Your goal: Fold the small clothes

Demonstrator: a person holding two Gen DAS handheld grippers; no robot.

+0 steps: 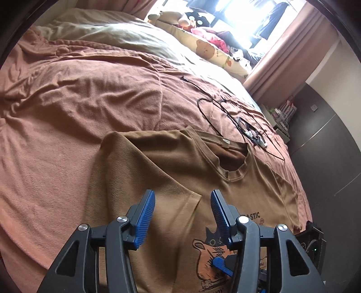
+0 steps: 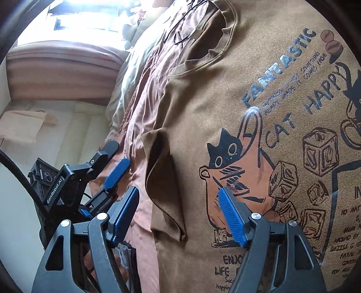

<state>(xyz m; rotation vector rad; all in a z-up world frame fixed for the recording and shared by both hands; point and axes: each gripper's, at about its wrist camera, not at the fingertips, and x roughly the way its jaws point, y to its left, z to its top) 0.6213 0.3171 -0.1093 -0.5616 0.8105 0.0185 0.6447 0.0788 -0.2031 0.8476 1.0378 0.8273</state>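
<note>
A brown T-shirt [image 1: 171, 162] with a cat print [image 2: 227, 155] lies face up on a rust-coloured blanket [image 1: 67, 112], collar [image 1: 234, 173] towards the pillows. Its near sleeve [image 2: 162, 180] is folded down along the body. My left gripper [image 1: 182, 195] hovers open over that sleeve and shoulder, holding nothing. In the right wrist view the left gripper [image 2: 116, 159] sits beside the sleeve, over the blanket. My right gripper [image 2: 178, 191] is open, one finger near the sleeve's outer edge, the other over the printed bag. One of its blue pads [image 1: 222, 268] shows in the left wrist view.
A black cable [image 1: 225, 108] loops on the blanket beyond the collar, beside a small flat device [image 1: 250, 133]. An olive duvet [image 1: 112, 33], a bear-print pillow [image 1: 209, 49] and plush toys [image 1: 167, 15] lie further back. A dark boxy object [image 1: 312, 241] sits at the bed's right edge.
</note>
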